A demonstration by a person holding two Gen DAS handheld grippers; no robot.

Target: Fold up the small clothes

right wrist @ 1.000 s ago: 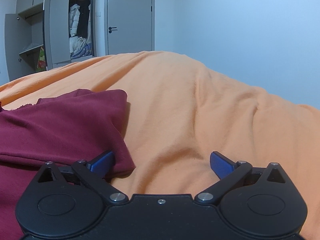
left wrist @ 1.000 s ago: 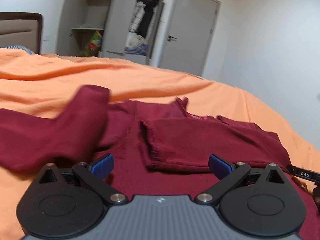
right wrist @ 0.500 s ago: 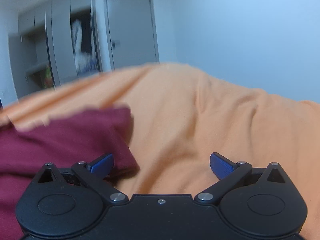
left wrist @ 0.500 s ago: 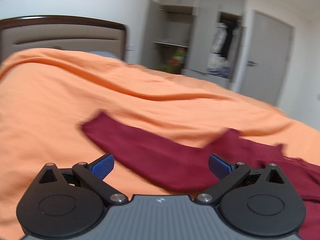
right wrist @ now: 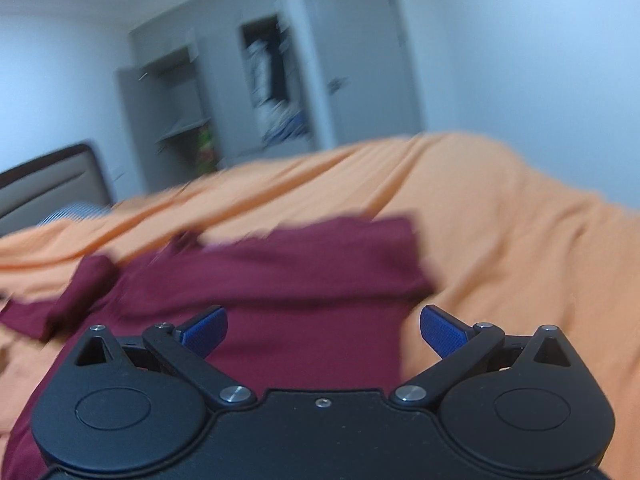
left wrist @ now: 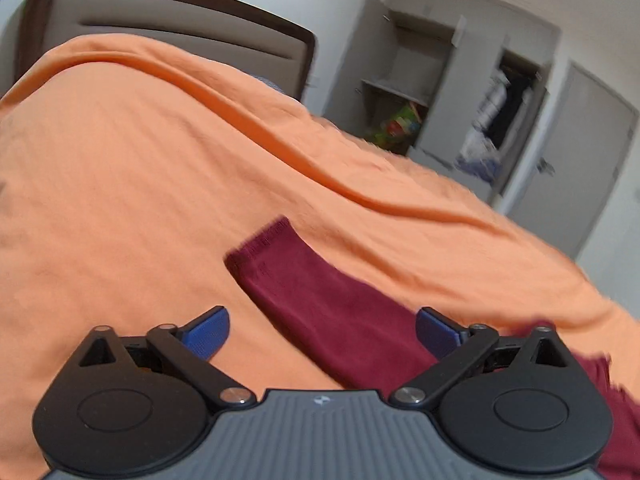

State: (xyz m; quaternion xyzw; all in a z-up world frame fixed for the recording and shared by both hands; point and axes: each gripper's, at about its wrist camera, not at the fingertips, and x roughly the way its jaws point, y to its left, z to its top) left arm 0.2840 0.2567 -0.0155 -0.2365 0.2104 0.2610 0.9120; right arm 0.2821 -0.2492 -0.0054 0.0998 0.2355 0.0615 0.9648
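Two grippers with blue pads hold nothing, and both have their jaws wide apart. Just past the left gripper point(left wrist: 322, 332), one long sleeve point(left wrist: 316, 300) of the dark red knit top lies flat on the orange blanket point(left wrist: 120, 184). Ahead of the right gripper point(right wrist: 324, 330) lies the top's folded body point(right wrist: 312, 280). Farther back stands a grey wardrobe point(right wrist: 224, 92) with open doors.

soft, even indoor light fills both views, with no glare and only faint shadows in the folds of the orange bedspread point(left wrist: 160, 184). the left wrist view is fairly sharp near the headboard point(left wrist: 172, 16), but the wardrobe point(left wrist: 452, 92) beyond it is smeared. the right wrist view is blurred all over: the maroon garment point(right wrist: 312, 280) has soft edges and the door point(right wrist: 360, 64) behind it is hazy. straight lines bend, and the corners go black.
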